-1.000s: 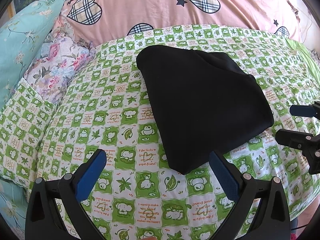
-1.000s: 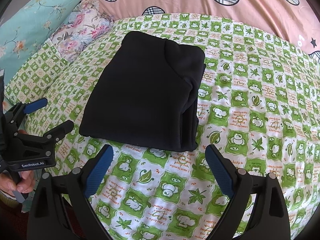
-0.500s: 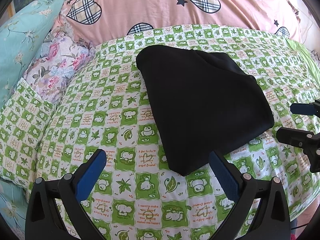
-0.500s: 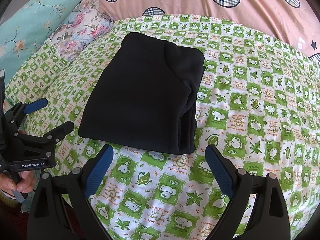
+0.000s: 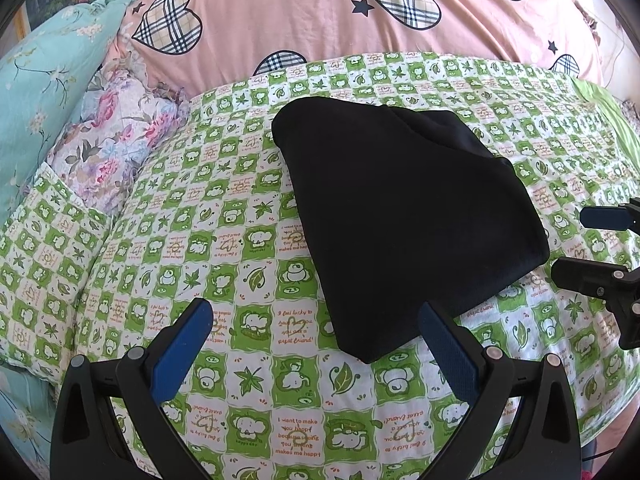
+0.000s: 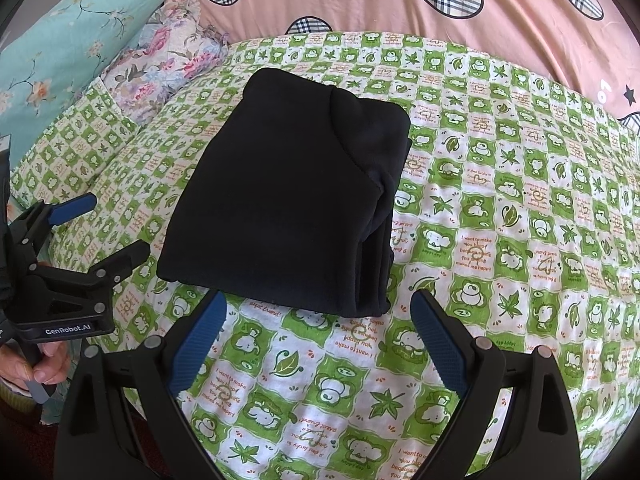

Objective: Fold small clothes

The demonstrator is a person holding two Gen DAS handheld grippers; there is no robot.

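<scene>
A black garment (image 5: 404, 216) (image 6: 292, 208) lies folded into a compact rectangle on the green-and-white checked sheet (image 5: 224, 240) (image 6: 500, 240). My left gripper (image 5: 314, 312) hovers open just short of the garment's near left corner, nothing between its blue pads. My right gripper (image 6: 318, 304) is open too, just short of the garment's near edge, holding nothing. Each gripper shows in the other's view: the right one (image 5: 572, 244) at the right edge, the left one (image 6: 116, 228) at the left, with a hand (image 6: 36, 364) on its handle.
A pink quilt with plaid hearts (image 5: 320, 20) (image 6: 440, 0) rises behind the sheet. A floral pillow (image 5: 116, 148) (image 6: 168, 56) and a teal flowered pillow (image 5: 44, 92) (image 6: 68, 40) lie at the far left. Bare sheet stretches right of the garment.
Hardly anything moved. In the right wrist view the garment sits slightly lower and nearer, so that gripper has edged forward a little. Both grippers stay open.
</scene>
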